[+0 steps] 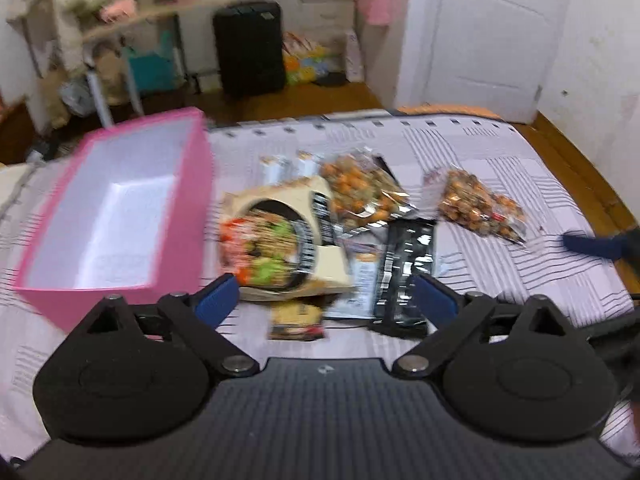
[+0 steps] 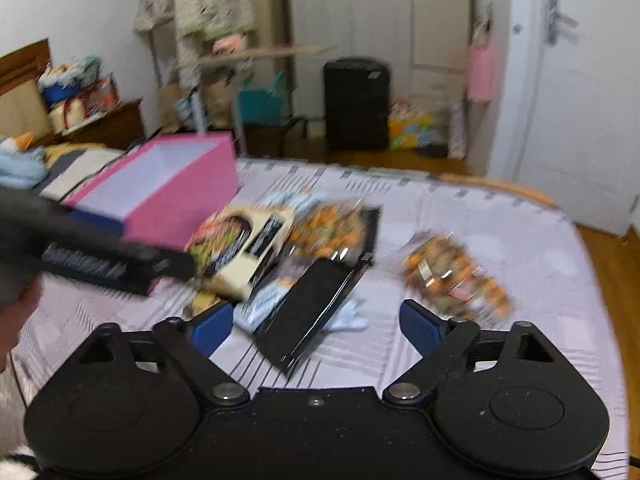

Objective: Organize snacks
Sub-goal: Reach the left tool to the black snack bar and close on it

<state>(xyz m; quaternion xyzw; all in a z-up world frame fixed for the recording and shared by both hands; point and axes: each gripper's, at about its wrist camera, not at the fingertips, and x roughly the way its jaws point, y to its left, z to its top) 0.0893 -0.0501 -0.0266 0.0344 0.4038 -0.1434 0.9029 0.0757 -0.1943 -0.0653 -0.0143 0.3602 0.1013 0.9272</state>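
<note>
A pink box (image 1: 186, 208) with a white, empty inside stands open on the left of the bed (image 1: 520, 280). Beside it lies a pile of snacks: a cream noodle packet (image 1: 280, 236), a clear bag of orange nuts (image 1: 360, 188), a black packet (image 1: 404, 276) and a small brown packet (image 1: 296, 322). A second nut bag (image 1: 480, 208) lies apart to the right. My left gripper (image 1: 324, 286) hovers open over the near side of the pile, nothing between its pads. My right gripper (image 2: 316, 314) is open above the black packet (image 2: 316, 320), left of the lone nut bag (image 2: 456, 280).
The left gripper's body (image 2: 120, 264) crosses in front of the pink box (image 2: 180, 212) in the right wrist view. A black case (image 1: 248, 48), a clothes rack (image 1: 132, 36) and a white door (image 1: 488, 40) stand beyond the bed's far edge. Wooden floor lies to the right.
</note>
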